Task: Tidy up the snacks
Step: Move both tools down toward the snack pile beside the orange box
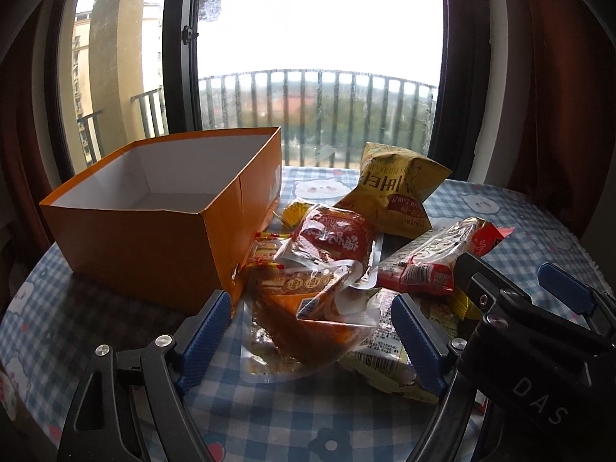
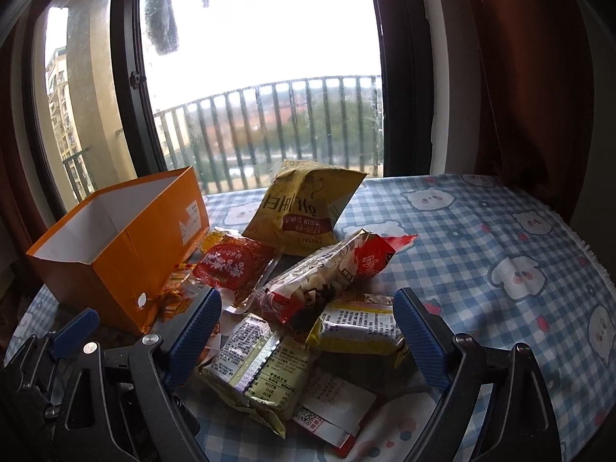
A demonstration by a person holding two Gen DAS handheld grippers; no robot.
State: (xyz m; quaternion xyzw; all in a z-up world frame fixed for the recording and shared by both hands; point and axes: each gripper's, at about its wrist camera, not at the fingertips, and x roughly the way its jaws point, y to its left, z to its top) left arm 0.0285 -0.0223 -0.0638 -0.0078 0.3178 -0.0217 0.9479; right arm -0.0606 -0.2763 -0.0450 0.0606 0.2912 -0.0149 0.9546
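Observation:
A heap of snack packets lies on the checked tablecloth (image 1: 115, 346) beside an open orange box (image 1: 154, 231), whose white inside shows nothing. My left gripper (image 1: 311, 302) is open, its blue pads on either side of a clear packet of orange-brown snack (image 1: 308, 323) without pressing it. My right gripper (image 2: 308, 296) is open over two yellow-edged packets (image 2: 358, 327) and a pale packet (image 2: 254, 365). Further back lie a red round-label packet (image 2: 231, 265), a long red and white packet (image 2: 331, 273) and a big yellow crisp bag (image 2: 304, 204).
The orange box (image 2: 115, 246) stands at the left of the round table, close to the window. The right gripper's body (image 1: 539, 331) crowds the left wrist view's right side. Bare checked cloth (image 2: 500, 250) stretches to the right of the heap up to the table's edge.

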